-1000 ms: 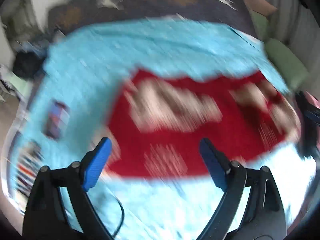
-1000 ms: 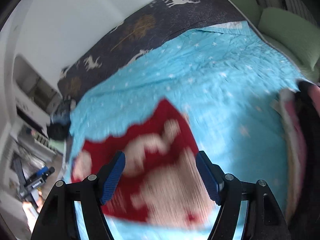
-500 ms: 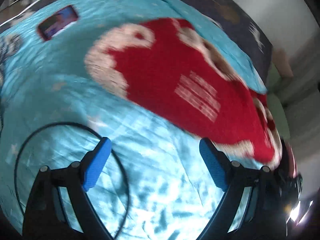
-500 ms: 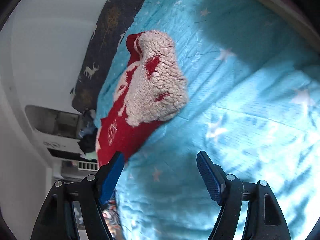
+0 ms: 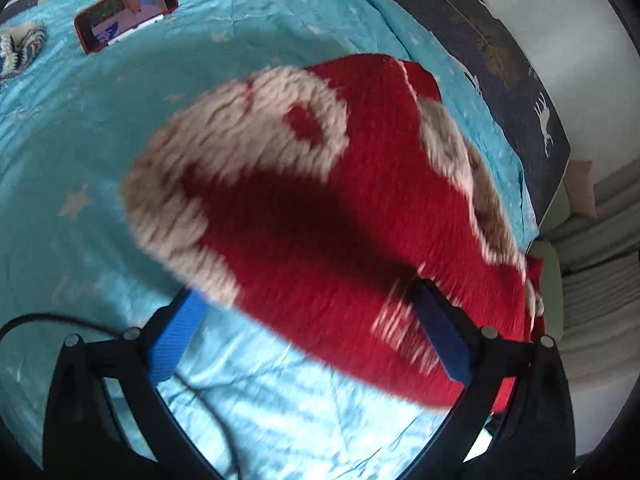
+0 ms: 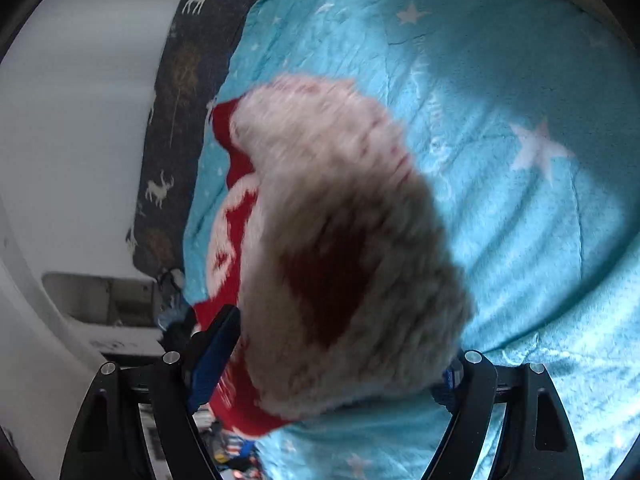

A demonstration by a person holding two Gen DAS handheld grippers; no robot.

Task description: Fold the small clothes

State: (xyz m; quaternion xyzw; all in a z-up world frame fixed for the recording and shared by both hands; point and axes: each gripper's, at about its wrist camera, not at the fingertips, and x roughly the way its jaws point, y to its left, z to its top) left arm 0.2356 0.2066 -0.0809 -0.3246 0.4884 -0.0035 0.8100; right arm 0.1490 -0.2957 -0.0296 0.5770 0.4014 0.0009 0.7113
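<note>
Since half a second ago both tools have come much closer to the red knitted sweater with fluffy cream-white pattern (image 5: 328,216), which now fills the middle of both views. The left tool (image 5: 308,322) is spread wide, its blue pads on either side of the sweater's near edge; nothing is gripped, and the right pad lies over the red knit. The right tool (image 6: 332,356) is also wide open, with the fluffy cream end of the sweater (image 6: 344,248) between its fingers; I cannot tell if they touch it. The sweater lies flat on the light blue bed sheet with white stars (image 5: 80,152). Farther away on the sheet lies a red smartphone with lit screen (image 5: 126,14). A dark blanket with white deer (image 6: 168,120) borders the sheet.
</note>
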